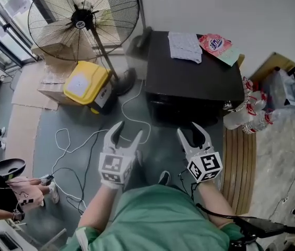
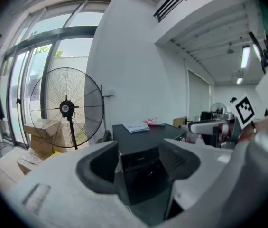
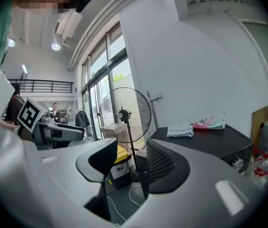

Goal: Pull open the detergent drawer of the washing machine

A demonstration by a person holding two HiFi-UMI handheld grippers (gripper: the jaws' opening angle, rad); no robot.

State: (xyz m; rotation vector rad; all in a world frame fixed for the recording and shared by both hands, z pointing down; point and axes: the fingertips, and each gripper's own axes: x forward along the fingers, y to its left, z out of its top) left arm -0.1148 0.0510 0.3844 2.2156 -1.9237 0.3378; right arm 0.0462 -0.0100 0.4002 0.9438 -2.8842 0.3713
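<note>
No legible text anywhere. Print is there but too small/blurred to read:
- Pink packet (image 1: 215, 44), upper right of head view, on top of the black washing machine (image 1: 189, 80): red & white graphics, chars unreadable.
- Yellow box (image 1: 99, 73), upper left: white label (image 1: 79, 86) w/ a round symbol, no words made out.
- Bottles (image 1: 251, 115), right edge: red labels, illegible.
- Marker cubes (image 1: 113, 167) on left hand-held gripper (image 1: 129, 129) & right hand-held gripper (image 1: 189, 129), lower centre: black/white square patterns only, no letters or nos.
</note>
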